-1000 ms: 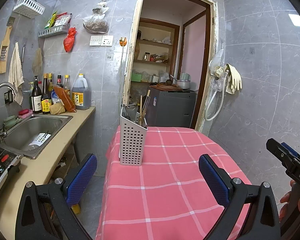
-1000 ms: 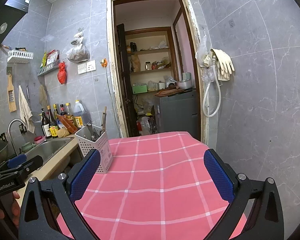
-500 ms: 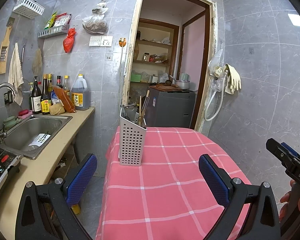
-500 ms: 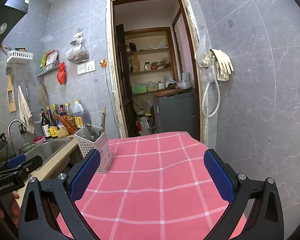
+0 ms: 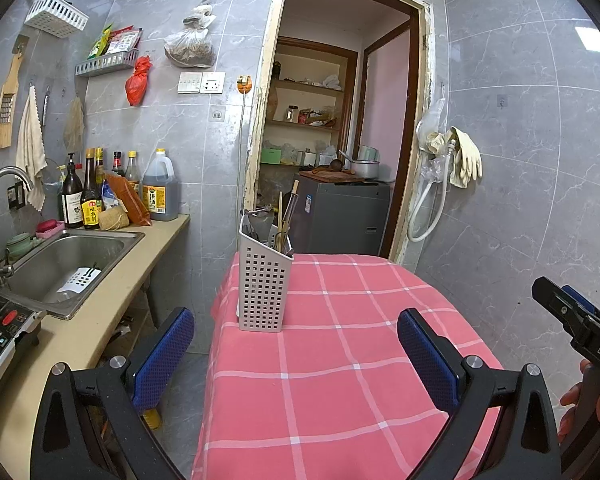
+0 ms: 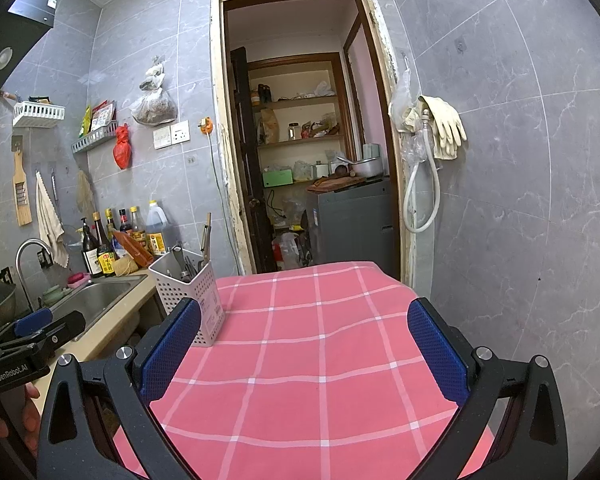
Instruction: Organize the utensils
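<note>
I hold my left gripper [image 5: 296,354] spread wide, its blue pads far apart with nothing between them and touching nothing; it hangs above the near part of the pink checked tablecloth [image 5: 340,380]. My right gripper [image 6: 304,346] is spread just as wide, empty too, over the same cloth further to the right. The white perforated utensil holder [image 5: 263,286] stands upright on the table's far left corner, beside the counter [image 5: 100,320] and its sink [image 5: 64,264]. Its long axis runs vertically, the open mouth facing up. The utensils [image 5: 282,220] stand inside it, handles and tips poking upward and leaning slightly right; among them I make out pale chopsticks and some dark metal pieces, but cannot tell each one apart. From my right wrist view the holder [image 6: 192,296] sits just behind the left pad.
</note>
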Action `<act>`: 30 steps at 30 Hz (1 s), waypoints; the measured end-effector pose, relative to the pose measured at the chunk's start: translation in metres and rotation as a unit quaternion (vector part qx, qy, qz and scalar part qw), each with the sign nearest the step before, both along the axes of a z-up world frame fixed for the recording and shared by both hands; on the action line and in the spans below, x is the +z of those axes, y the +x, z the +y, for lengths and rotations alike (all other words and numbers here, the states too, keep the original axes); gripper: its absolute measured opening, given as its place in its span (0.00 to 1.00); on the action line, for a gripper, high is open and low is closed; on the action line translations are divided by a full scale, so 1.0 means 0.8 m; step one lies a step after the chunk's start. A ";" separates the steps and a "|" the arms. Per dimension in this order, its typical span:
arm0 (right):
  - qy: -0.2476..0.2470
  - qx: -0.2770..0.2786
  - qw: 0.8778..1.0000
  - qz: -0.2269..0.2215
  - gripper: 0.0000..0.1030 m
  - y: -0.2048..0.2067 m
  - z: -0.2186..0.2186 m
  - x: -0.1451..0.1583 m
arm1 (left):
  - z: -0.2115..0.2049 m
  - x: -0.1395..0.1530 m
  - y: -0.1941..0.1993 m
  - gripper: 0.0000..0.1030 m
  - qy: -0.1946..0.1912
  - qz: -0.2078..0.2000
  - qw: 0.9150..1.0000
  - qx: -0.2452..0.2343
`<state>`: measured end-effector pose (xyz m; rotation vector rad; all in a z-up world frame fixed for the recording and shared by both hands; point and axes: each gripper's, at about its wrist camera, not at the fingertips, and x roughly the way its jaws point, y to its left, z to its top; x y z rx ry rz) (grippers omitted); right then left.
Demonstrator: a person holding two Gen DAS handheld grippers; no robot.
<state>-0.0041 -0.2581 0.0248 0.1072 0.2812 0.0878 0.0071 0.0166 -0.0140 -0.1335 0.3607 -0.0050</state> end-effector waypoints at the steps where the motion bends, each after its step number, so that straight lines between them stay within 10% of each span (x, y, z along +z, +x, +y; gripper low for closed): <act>1: 0.000 0.000 1.000 0.000 0.99 0.000 0.001 0.000 | 0.000 0.000 0.000 0.99 0.000 -0.001 1.000 0.000; 30: 0.003 -0.002 1.000 0.003 0.99 -0.003 0.000 -0.002 | -0.002 0.001 -0.001 0.99 0.002 -0.001 1.000 0.000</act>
